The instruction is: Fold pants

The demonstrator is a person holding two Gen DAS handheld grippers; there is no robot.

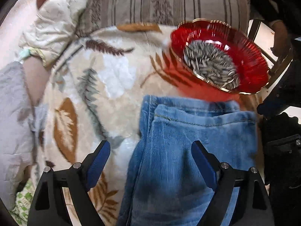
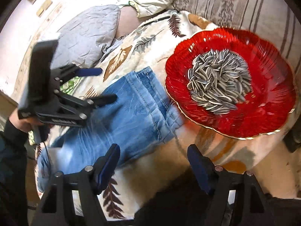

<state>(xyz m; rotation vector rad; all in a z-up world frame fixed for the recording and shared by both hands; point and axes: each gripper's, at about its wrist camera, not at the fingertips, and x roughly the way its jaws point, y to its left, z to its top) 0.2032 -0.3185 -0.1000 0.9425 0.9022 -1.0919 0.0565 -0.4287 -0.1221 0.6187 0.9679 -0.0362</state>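
Note:
Blue jeans [image 1: 180, 150] lie folded in layers on a leaf-patterned blanket [image 1: 94, 79]. My left gripper [image 1: 150, 150] is open above them, its right finger over the denim, its left finger over the blanket. In the right wrist view the jeans [image 2: 122, 113] lie left of centre. My right gripper [image 2: 153, 160] is open and empty over the blanket at the jeans' near edge. The left gripper [image 2: 107, 84] shows there too, open, with its lower finger on or just above the denim.
A red glass dish [image 2: 263, 113] of sunflower seeds [image 2: 218, 79] sits on the blanket right beside the jeans' hem; it also shows in the left wrist view [image 1: 244, 69]. A grey quilted pillow [image 2: 88, 35], a cream pillow [image 1: 52, 26] and a striped cushion [image 1: 169, 0] lie behind.

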